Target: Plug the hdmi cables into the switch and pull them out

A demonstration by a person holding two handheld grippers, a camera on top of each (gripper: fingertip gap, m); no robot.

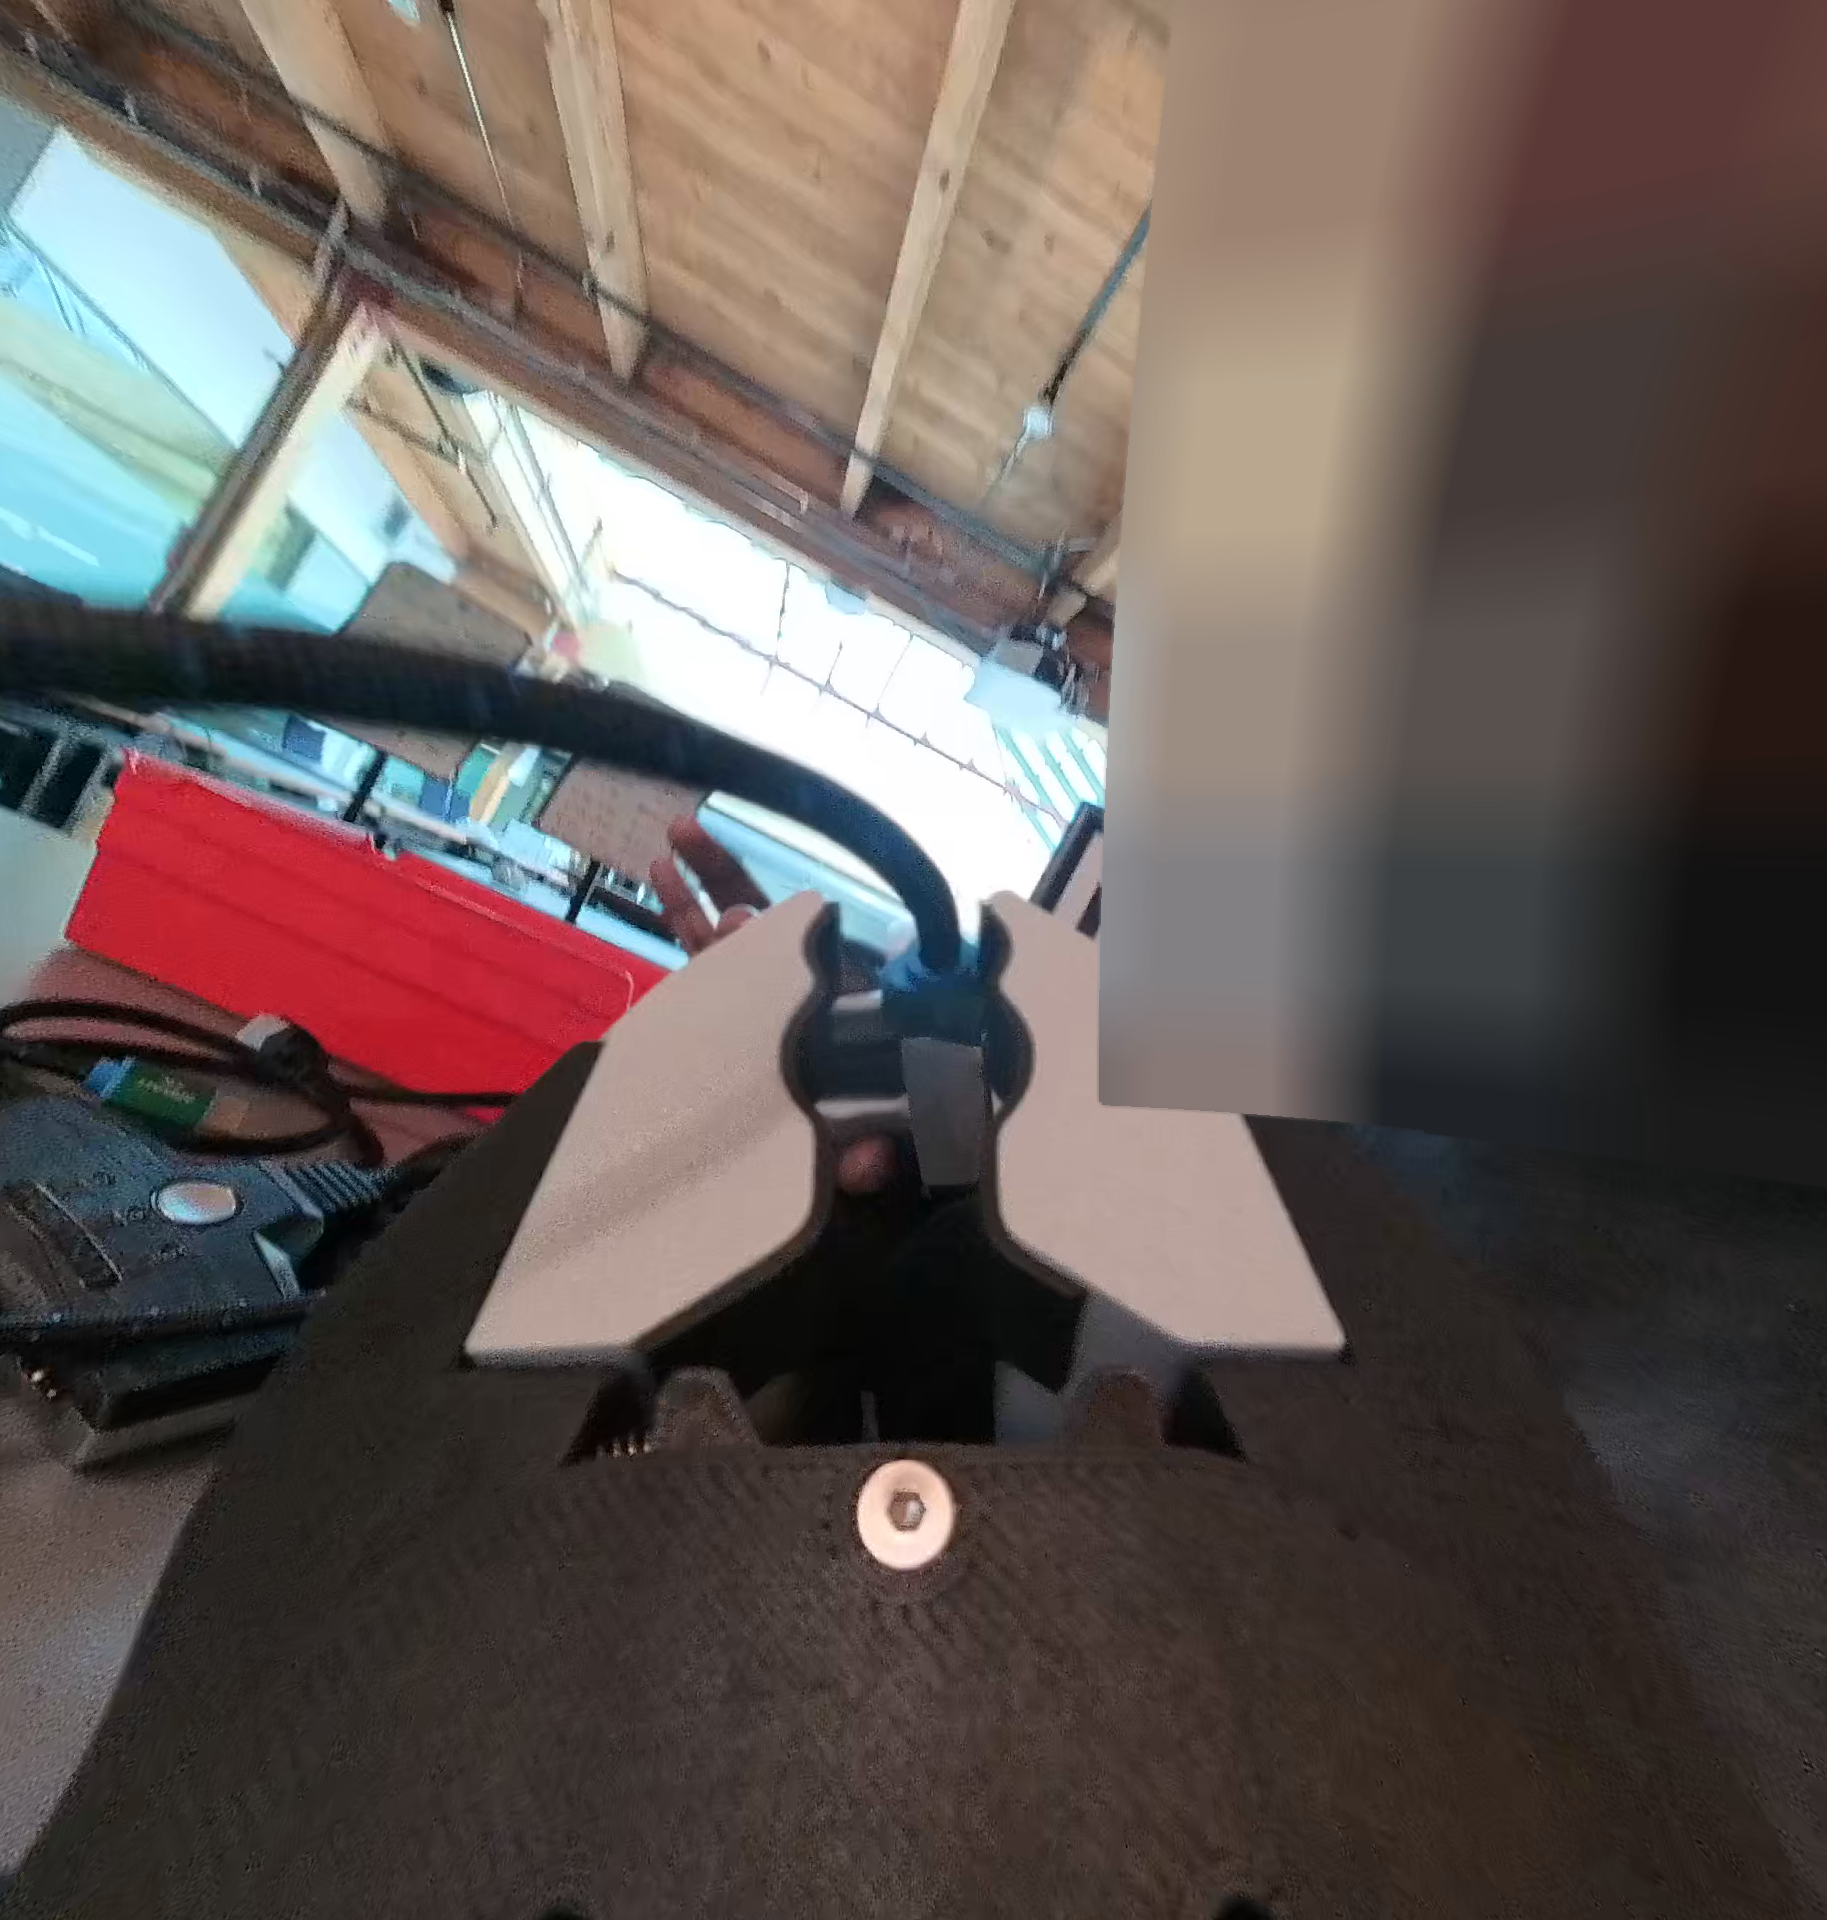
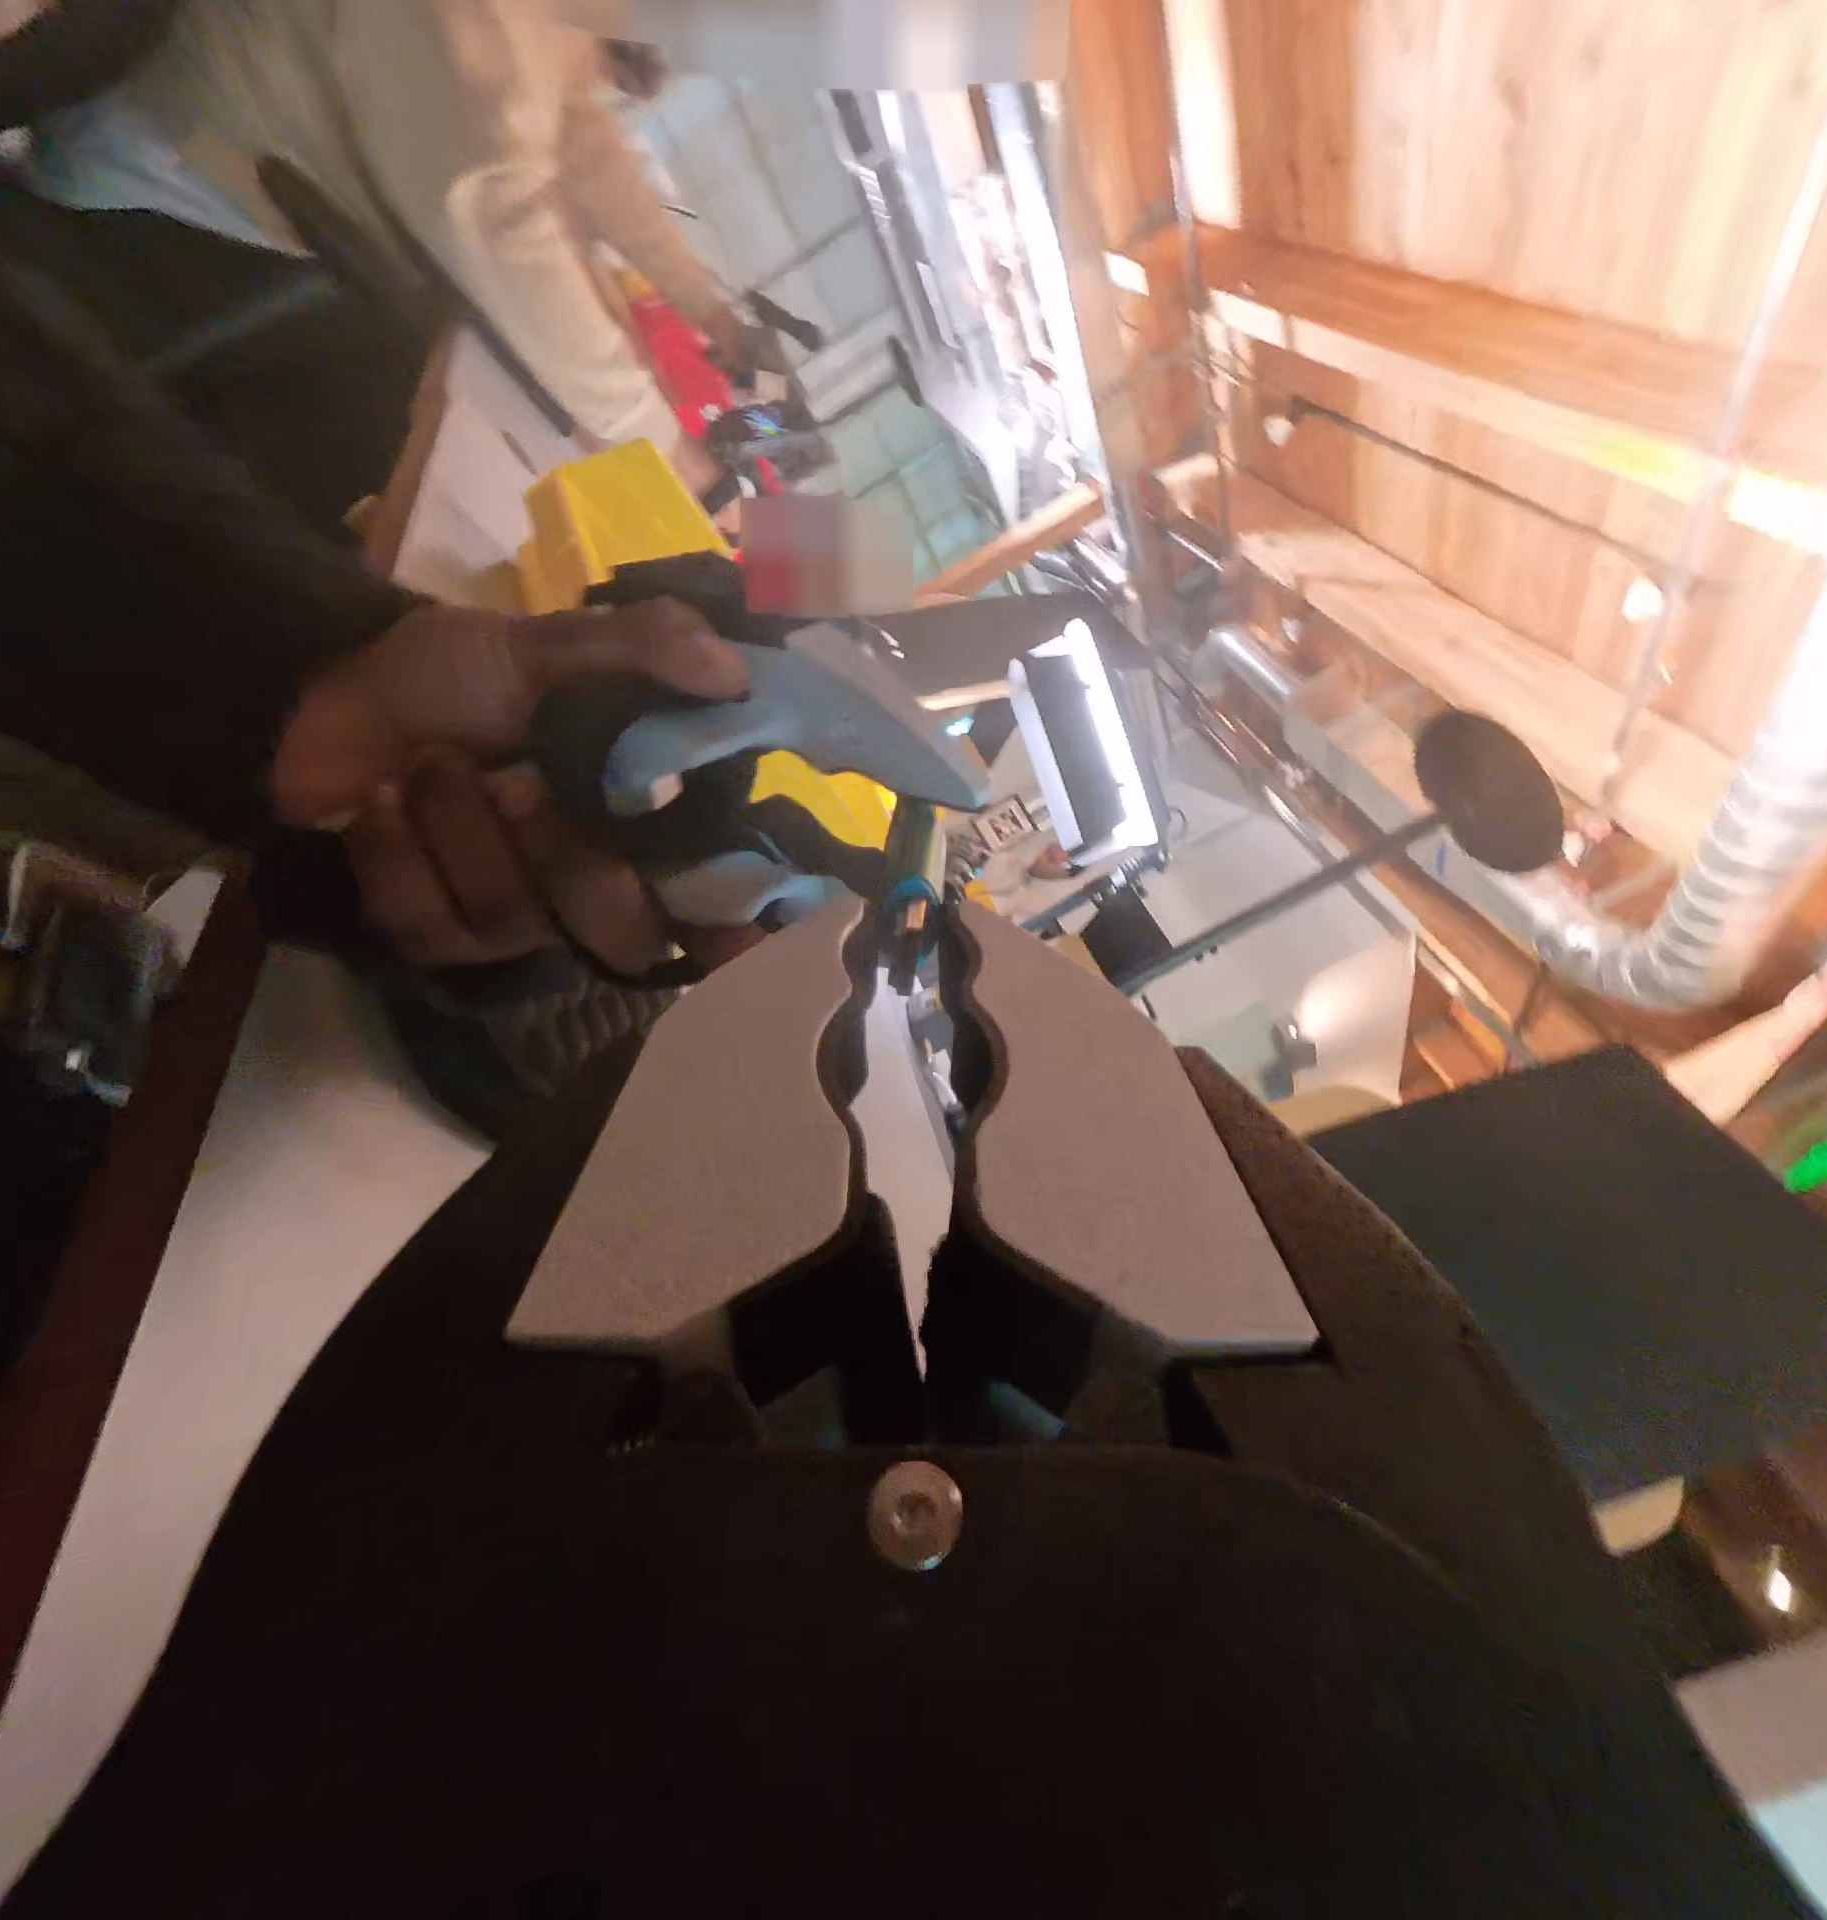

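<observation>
The braided black cable (image 1: 400, 665) was cut off by the left edge of the left wrist view, and its plug (image 1: 935, 1013) was largely covered by the left gripper (image 1: 904, 925). The switch (image 1: 109, 1247) was cropped at the same edge and smeared by motion blur, so its ports could not be made out. In the right wrist view, a small green and blue object (image 2: 914, 883), possibly a connector, was too blurred to be identified beyond the right gripper (image 2: 904, 914).

Left gripper (image 1: 907, 920) jaws clamped tight; right gripper (image 2: 907, 920) jaws nearly closed, empty.
</observation>
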